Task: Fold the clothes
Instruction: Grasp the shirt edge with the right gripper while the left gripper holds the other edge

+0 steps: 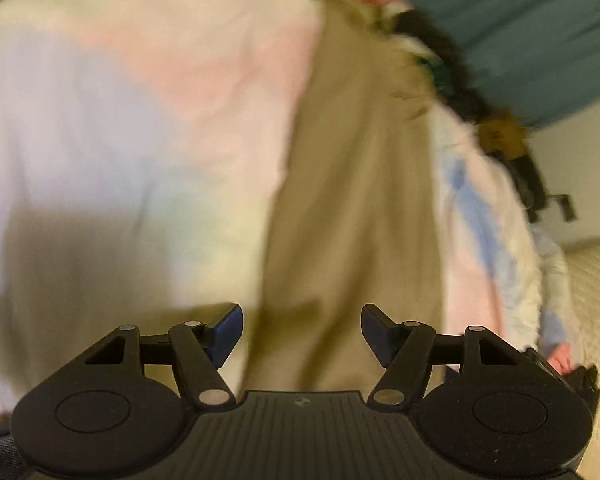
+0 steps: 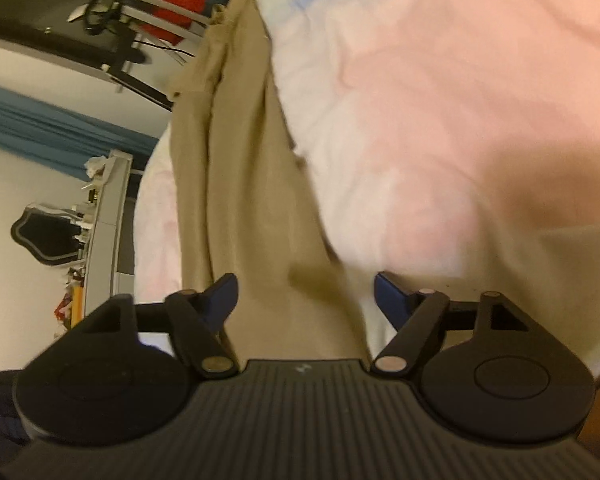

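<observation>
- Where both wrist views look down, a pastel bedspread (image 1: 120,120) in pink, lilac and pale yellow patches fills most of the picture; it shows too in the right wrist view (image 2: 440,100), blurred in both.
- Along the bedspread lies a long strip of khaki trousers (image 1: 352,200), stretched away from the cameras, with folds running lengthwise; in the right wrist view (image 2: 236,180) the same cloth runs up to a crumpled far end.
- Beyond the bed, teal curtains (image 1: 520,20) hang against a pale wall, and a dark stand with a red thing on it (image 2: 180,4) is seen in the right wrist view.
- Over the trousers' near end hangs the left gripper (image 1: 302,330), its blue-padded fingers (image 1: 228,332) spread wide, nothing between them.
- Likewise the right gripper (image 2: 306,300) stands with jaws wide apart, the khaki cloth passing under the gap; whether the pads (image 2: 222,294) touch the cloth I cannot tell.
- At the far right edge of the left wrist view, a person's hand (image 1: 560,356) shows small beside a pale blue sleeve.
</observation>
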Demonstrator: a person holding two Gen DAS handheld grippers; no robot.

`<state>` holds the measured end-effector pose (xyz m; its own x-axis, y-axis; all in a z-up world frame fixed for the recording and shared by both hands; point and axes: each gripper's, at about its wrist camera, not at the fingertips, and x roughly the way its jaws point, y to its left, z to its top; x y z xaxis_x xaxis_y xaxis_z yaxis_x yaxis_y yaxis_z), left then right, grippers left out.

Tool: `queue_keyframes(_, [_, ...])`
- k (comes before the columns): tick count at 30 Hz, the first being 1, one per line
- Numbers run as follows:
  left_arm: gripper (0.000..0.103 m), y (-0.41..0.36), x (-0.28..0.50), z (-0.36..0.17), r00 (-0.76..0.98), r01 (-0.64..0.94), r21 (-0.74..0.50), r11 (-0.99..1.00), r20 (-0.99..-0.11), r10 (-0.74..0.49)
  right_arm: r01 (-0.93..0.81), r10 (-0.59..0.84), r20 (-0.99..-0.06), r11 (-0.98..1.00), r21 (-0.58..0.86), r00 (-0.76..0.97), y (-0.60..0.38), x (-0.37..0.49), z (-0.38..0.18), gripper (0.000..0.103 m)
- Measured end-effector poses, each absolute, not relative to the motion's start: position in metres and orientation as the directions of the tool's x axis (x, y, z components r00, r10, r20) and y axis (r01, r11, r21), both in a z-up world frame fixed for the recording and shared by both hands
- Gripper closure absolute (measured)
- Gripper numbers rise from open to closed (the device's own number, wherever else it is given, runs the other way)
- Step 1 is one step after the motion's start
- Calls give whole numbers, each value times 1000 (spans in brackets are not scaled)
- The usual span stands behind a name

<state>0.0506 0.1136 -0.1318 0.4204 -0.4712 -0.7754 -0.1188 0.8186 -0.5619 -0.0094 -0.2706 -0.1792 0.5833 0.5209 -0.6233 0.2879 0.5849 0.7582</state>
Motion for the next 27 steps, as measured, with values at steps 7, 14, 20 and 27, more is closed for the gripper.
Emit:
queue_keyframes(7, [29, 112, 55, -149, 351, -169, -581, 796, -790, -502, 281, 610, -582, 521, 806, 538, -269, -13, -189, 35])
queue_keyframes(14, [35, 101, 48, -152, 272, -114, -631, 767, -762, -587, 254, 663, -539, 482, 839, 519, -261, -27, -186, 45])
queue_keyframes(20, [62, 105, 34, -162, 240, -156, -607, 779, -788, -566, 306, 618, -586, 506, 807, 524, -255, -31, -191, 47])
queue_keyframes(27, [90, 103, 33, -165, 258, -153, -593, 790, -796, -547, 303, 578, -618, 552, 777, 532, -248, -38, -188, 76])
